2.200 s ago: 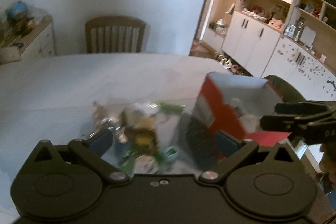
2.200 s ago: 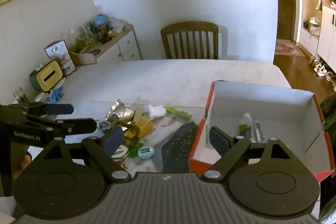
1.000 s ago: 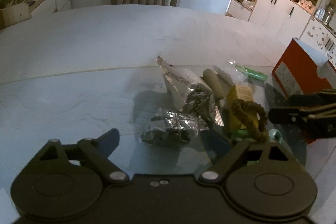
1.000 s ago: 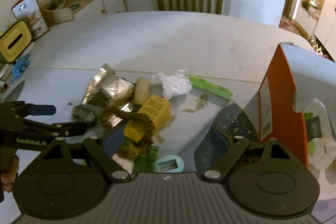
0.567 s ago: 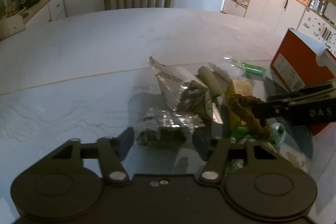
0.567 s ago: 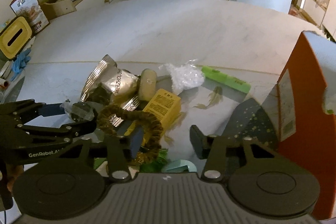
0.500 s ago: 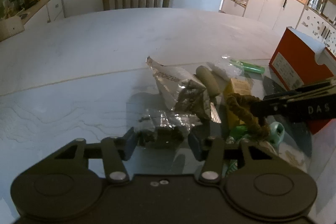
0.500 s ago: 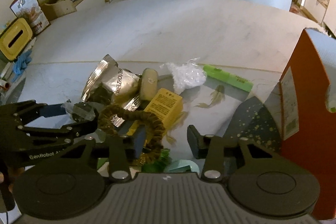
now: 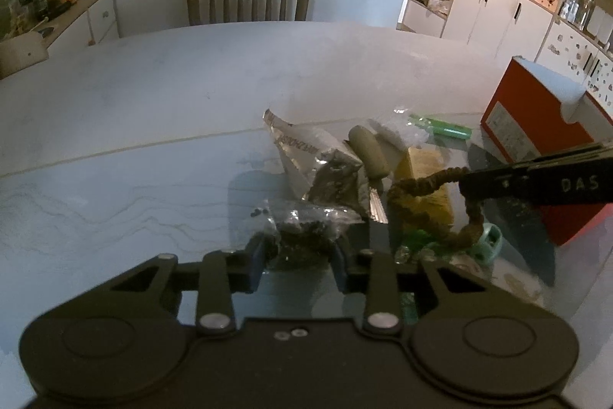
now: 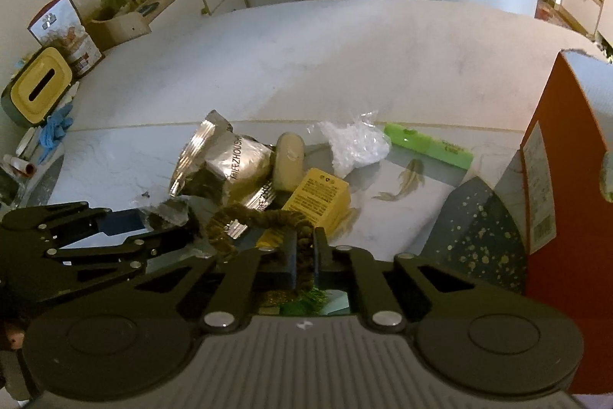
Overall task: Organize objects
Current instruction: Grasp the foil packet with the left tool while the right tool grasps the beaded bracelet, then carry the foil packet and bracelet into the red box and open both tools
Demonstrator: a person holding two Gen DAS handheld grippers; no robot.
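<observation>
Left gripper [image 9: 297,261]: its jaws are closing on the clear crinkly bag of dark bits [image 9: 302,236]; the bag is bulging between the two pads, so it is being squeezed, though whether it is clear of the bench [image 9: 153,110] I cannot tell.
Right gripper [image 10: 304,255]: its jaws are pinching one side of the brown fuzzy hair loop [image 10: 264,221]; the rest of the loop is arching out over the pile, so a soft ring is being taken by a single strand.
Pile: a silver foil pouch [image 10: 226,160], a beige oblong piece [image 10: 289,161], a yellow carton [image 10: 318,198], a white plastic bag [image 10: 354,144] and a green strip [image 10: 429,142] are lying heaped together near the middle of the bench; some are overlapping.
Red box [image 10: 567,186]: it is standing at the right edge of the bench, just beside the pile; probably it is serving as the place to put things.
Stage: judging by both grips, two items are being picked from the heap at once; most of the sorting is not yet done.
Risk: the slack loop may be snagging the carton beneath it.
</observation>
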